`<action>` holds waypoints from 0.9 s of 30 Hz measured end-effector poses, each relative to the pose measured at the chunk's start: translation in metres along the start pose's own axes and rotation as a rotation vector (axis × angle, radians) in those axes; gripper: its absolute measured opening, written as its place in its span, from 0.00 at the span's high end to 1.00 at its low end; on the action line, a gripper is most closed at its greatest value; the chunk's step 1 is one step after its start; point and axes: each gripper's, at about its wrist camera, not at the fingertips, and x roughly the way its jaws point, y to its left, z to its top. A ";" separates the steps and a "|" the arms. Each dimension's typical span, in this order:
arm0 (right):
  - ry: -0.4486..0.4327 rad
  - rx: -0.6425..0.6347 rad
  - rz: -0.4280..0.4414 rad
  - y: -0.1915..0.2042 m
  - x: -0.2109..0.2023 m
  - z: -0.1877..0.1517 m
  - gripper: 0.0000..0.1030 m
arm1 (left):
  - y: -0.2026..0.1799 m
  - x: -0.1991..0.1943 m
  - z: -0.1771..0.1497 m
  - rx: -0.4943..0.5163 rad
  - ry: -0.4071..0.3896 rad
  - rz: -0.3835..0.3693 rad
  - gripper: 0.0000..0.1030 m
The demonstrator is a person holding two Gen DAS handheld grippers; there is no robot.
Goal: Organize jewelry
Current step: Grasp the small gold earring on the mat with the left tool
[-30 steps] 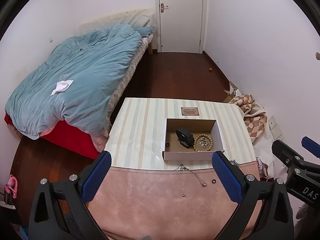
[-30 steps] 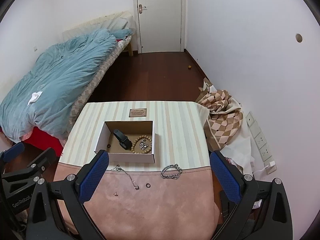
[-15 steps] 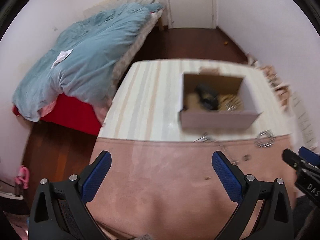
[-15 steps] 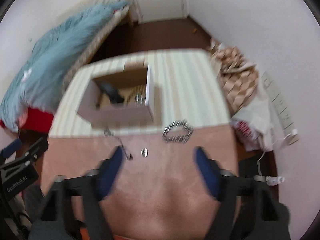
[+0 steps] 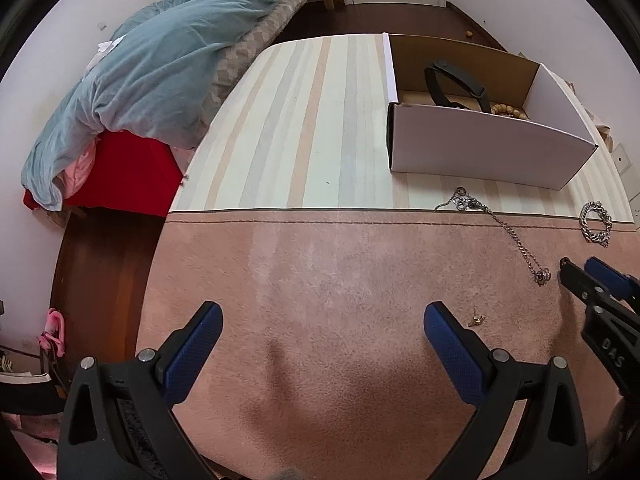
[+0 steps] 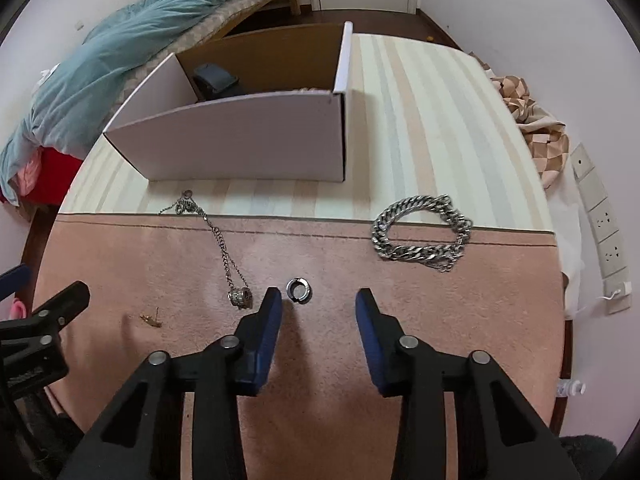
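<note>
Both tools [image 5: 323, 322] [image 6: 319, 306] agape (empty)

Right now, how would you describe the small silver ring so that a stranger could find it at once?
Start at the white cardboard box on the striped table, then come toward the camera onto the pink suede mat. The small silver ring lies alone just ahead of the right tongs. Unlike the thin pendant chain and the chunky silver link bracelet nearby, it is one plain loop.

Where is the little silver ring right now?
In the right wrist view, the small silver ring lies on the pink suede mat, just ahead of the right tool, between the thin pendant necklace and the chunky silver chain bracelet.
</note>
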 end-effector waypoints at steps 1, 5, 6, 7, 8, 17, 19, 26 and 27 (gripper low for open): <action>-0.009 -0.013 -0.001 0.002 -0.001 0.000 0.71 | -0.001 -0.001 0.000 0.003 0.000 -0.007 0.00; -0.030 -0.055 -0.017 0.006 0.002 -0.001 0.99 | -0.008 -0.001 -0.002 0.026 -0.002 -0.032 0.01; -0.029 -0.048 -0.012 0.004 0.002 -0.002 1.00 | -0.011 -0.002 -0.002 0.032 -0.006 -0.037 0.01; -0.030 -0.040 -0.009 0.004 0.000 -0.003 1.00 | -0.014 -0.002 -0.003 0.039 -0.008 -0.049 0.01; -0.035 -0.025 -0.007 0.000 -0.003 -0.003 1.00 | -0.016 -0.002 -0.003 0.044 -0.007 -0.060 0.01; -0.072 0.143 0.038 -0.046 -0.042 -0.008 1.00 | -0.059 0.004 -0.007 0.104 0.017 -0.220 0.11; -0.053 0.164 0.066 -0.053 -0.042 -0.007 1.00 | -0.067 0.006 -0.008 0.123 0.024 -0.229 0.35; -0.026 0.160 0.153 -0.043 -0.028 0.001 0.89 | -0.072 0.010 -0.010 0.142 0.025 -0.235 0.94; -0.028 0.145 0.149 -0.037 -0.026 0.002 0.77 | -0.069 0.011 -0.009 0.137 0.025 -0.227 0.94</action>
